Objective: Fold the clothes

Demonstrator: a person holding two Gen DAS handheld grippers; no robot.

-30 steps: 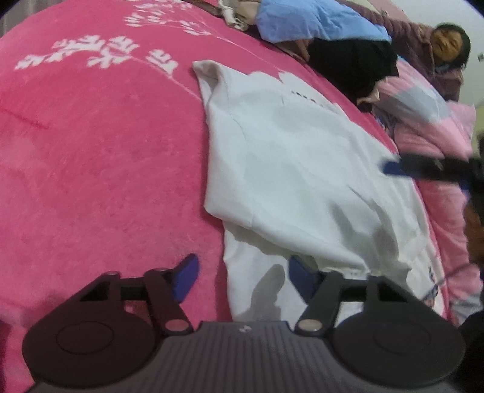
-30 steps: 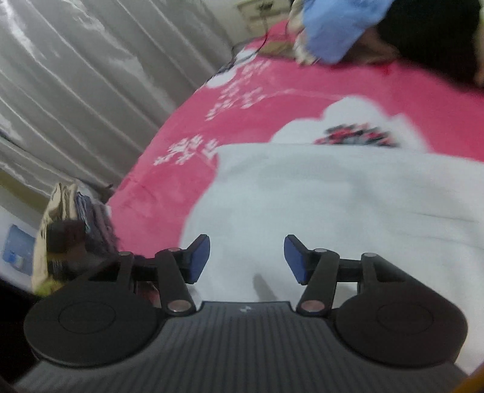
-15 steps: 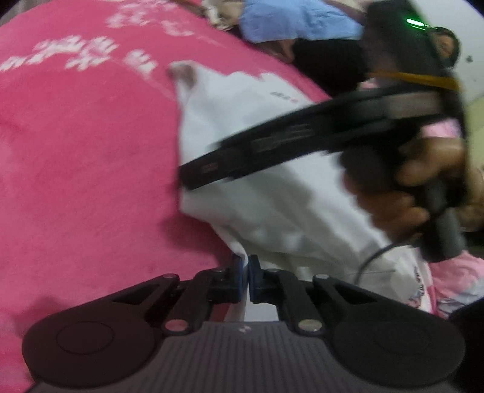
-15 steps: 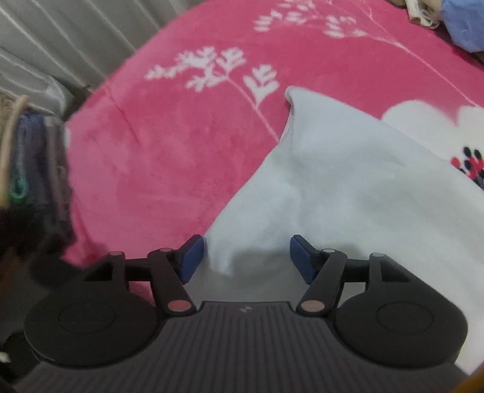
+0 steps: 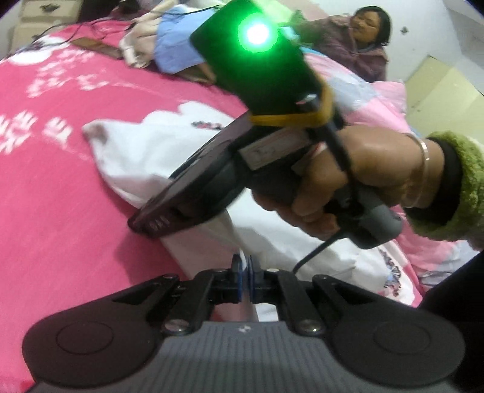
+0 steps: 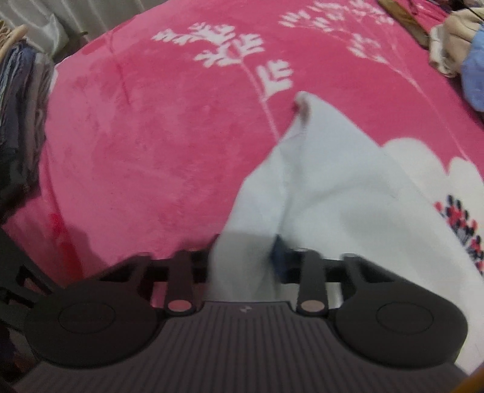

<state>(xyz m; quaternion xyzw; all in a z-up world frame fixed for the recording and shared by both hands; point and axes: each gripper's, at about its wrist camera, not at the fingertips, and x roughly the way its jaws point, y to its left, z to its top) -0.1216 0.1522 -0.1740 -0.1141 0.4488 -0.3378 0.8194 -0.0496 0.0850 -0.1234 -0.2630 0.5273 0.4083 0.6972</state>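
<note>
A pink blanket (image 5: 75, 187) with white leaf prints covered the bed and filled most of both views. At the top of the left wrist view lay a heap of clothes (image 5: 169, 57), cream and light blue, beside a flat brown object (image 5: 96, 47) with a dark cable running to it. A person in a purple jacket (image 5: 360, 51) sat at the upper right, near a pale pink quilt (image 5: 390, 99). At the left edge of the right wrist view, hanging garments (image 6: 18, 99) stood before a grey curtain (image 6: 75, 15).

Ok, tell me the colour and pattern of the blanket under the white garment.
Bright pink blanket with white leafy sprigs, clearest in the right wrist view.
</note>
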